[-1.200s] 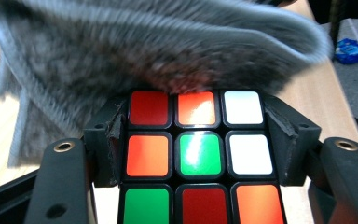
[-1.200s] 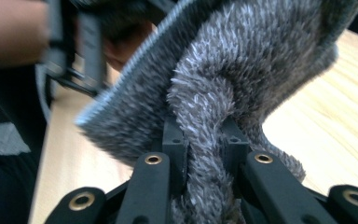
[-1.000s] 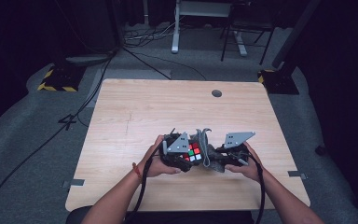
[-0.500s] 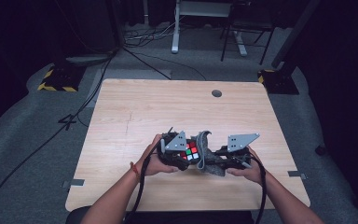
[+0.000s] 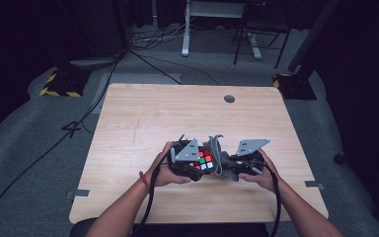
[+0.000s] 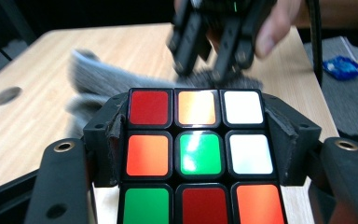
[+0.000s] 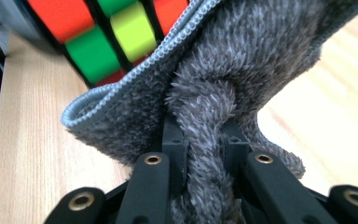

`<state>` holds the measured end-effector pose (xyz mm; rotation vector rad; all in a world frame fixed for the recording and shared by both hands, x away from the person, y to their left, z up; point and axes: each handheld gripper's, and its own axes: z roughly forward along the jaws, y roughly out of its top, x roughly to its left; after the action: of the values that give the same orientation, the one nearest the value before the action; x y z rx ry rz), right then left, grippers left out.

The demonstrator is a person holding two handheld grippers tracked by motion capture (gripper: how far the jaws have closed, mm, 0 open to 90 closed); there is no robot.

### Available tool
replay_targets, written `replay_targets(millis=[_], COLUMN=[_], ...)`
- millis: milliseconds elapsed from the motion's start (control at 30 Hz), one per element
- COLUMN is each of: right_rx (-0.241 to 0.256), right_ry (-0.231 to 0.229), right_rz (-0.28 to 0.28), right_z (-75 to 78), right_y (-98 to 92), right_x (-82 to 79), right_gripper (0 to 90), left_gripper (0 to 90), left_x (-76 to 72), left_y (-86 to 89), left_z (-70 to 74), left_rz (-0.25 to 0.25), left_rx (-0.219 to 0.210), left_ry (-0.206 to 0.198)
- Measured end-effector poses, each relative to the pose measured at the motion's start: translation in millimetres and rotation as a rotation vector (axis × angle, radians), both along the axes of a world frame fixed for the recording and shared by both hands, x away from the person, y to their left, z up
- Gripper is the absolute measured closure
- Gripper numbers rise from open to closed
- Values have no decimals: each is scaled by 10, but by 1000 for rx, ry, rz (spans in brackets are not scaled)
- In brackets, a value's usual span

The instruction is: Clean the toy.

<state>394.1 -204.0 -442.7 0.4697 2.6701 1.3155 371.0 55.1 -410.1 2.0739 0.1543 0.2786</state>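
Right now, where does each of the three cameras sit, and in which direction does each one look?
High view: above the person's side, looking forward and down on the table; both forearms enter from below.
Left gripper view: on the left gripper, along its jaws clamping the puzzle cube.
Right gripper view: on the right gripper, jaws pinching the grey cloth.
All three share cube and cloth.

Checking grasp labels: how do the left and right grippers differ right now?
The left gripper is clamped on a rigid puzzle cube, jaws spread across its sides; the right gripper pinches a fold of soft grey cloth, jaws nearly together. The left gripper's load keeps its shape; the right gripper's cloth bunches and drapes against the cube. Both are hand-held low over the wooden table.
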Motion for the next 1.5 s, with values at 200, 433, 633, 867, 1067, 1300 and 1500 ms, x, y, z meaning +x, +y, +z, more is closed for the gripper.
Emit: replay_targets(millis=[200, 433, 633, 867, 1067, 1300, 1500], right_rx=[-9, 29, 61, 98, 194, 203, 206], right_ry=[56, 49, 98, 101, 100, 96, 92], right_rz=[52, 111, 115, 134, 110, 97, 89], right_z=[-66, 10, -71, -94, -48, -35, -18], right_y=[38, 44, 79, 106, 17, -5, -22], right_x=[-12, -97, -75, -97, -73, -55, -46], right_gripper=[773, 773, 773, 772, 773, 774, 775], left_gripper=[336, 335, 335, 334, 329, 328, 327], left_x=[14, 19, 20, 24, 96, 121, 129], left_y=[32, 26, 23, 28, 101, 112, 103], left_z=[13, 3, -9, 0, -20, -27, -39], left_rz=[9, -4, -10, -9, -10, -14, -17], left_rx=[-28, -34, -53, -91, -113, -62, -31], left_ry=[4, 14, 24, 22, 81, 98, 106])
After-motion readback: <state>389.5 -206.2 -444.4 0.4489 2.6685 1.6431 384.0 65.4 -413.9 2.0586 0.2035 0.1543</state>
